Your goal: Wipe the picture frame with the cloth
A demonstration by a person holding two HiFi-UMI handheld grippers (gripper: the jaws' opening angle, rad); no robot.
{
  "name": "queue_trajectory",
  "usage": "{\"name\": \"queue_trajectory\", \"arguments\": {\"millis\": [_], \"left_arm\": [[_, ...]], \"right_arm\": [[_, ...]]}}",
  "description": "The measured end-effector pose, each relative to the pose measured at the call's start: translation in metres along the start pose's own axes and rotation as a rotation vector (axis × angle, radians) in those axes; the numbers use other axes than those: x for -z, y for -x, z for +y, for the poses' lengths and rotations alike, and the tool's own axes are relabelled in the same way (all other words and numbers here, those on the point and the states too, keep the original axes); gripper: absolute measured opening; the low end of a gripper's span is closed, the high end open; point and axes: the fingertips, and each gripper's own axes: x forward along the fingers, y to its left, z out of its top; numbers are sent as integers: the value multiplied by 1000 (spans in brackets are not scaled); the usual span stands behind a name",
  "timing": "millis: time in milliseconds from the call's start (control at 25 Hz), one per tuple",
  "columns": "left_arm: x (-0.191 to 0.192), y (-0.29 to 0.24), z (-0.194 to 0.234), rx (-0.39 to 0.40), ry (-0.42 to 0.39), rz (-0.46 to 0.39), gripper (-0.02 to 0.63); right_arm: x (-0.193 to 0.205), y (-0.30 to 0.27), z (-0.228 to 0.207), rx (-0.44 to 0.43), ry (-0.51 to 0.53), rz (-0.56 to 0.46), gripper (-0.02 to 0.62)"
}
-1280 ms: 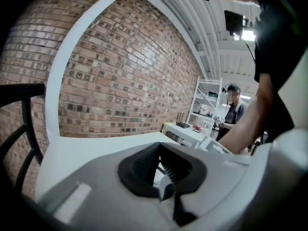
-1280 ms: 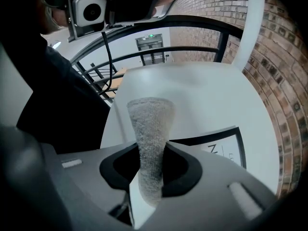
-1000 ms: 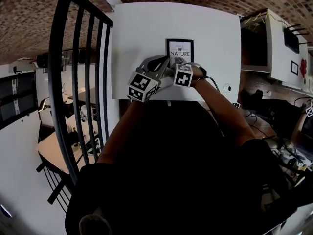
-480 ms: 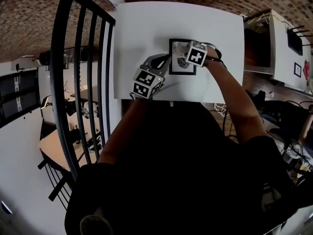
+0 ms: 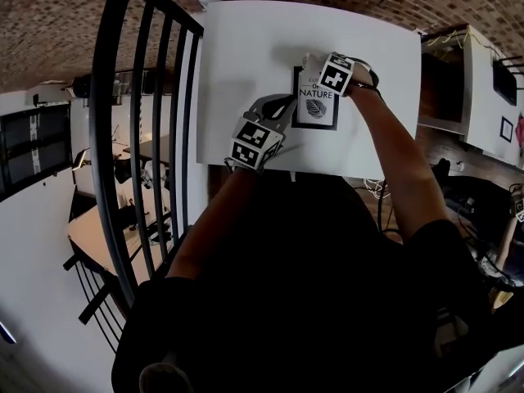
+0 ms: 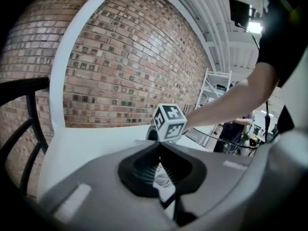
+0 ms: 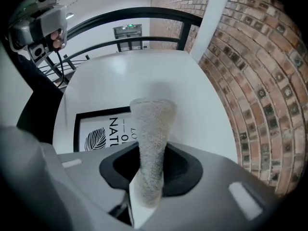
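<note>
- The right gripper (image 7: 151, 154) is clamping its fingers (image 7: 185, 170) fully onto the cloth (image 7: 153, 124). The cloth is standing up between them as a narrow folded strip.
- The free end of the cloth is reaching over the far end of the picture frame (image 5: 317, 105). This hold is judged to be presenting a loose working edge for the wiping stroke.
- The picture frame is lying flat on the white desk (image 5: 246, 47), print side up, toward the near edge and right of centre. Lying flat is exposing its whole front to the cloth.
- The left gripper (image 6: 159, 150) is resting at the frame's left edge with its fingers drawn together at the tips. Nothing is visibly clamped between them; the frame's leaf print is showing through the hollow behind the tips.
- This placement is judged to be bracing the frame against sliding during wiping. Actual contact with the frame is not showing clearly.
- Count: one picture frame, one cloth, two grippers and one desk are appearing in view.
</note>
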Motion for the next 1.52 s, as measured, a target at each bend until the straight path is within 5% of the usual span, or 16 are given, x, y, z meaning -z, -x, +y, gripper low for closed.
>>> {"name": "queue_trajectory", "arguments": {"millis": [400,1520], "left_arm": [[11,2,5,-13,13,15,0],[6,-8,-34,71,-6,18,0]], "right_arm": [[-5,-14,44,-133,30,0,106],[17,7,162,-290,38,-20,106]]}}
